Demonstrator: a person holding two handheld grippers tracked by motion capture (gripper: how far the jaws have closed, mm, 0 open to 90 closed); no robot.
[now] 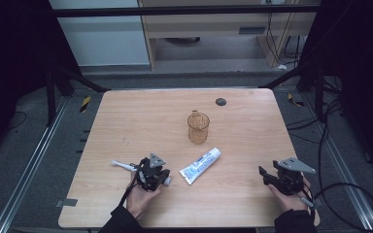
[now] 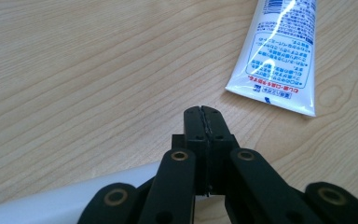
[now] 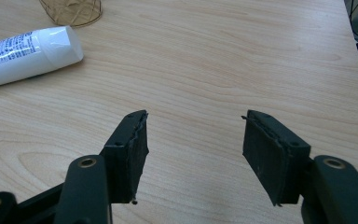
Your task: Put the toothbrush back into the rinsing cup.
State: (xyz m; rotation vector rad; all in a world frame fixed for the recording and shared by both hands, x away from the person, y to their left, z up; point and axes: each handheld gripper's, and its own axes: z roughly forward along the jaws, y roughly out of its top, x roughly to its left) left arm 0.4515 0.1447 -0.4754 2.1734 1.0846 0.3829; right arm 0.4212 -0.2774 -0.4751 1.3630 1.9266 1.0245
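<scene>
A white toothpaste tube [image 1: 200,165] with blue print lies on the wooden table [image 1: 141,121], cap toward the amber cup [image 1: 198,127] behind it. My left gripper [image 1: 161,177] rests just left of the tube, and its jaws are shut with nothing between them [image 2: 203,114]. The tube's flat crimped end [image 2: 275,60] lies ahead and to the right of them. A white toothbrush [image 1: 123,165] lies at the left gripper's left side, and its handle [image 2: 51,205] runs under the linkages. My right gripper [image 1: 267,174] stands open near the front right edge, empty [image 3: 193,140], with the tube's cap [image 3: 60,46] far left.
A small black round disc [image 1: 220,101] is set into the table's back edge. The cup's base [image 3: 72,11] stands beyond the tube. Cables [image 1: 342,194] trail on the floor at the right. Bare wood spreads across the table's left and back.
</scene>
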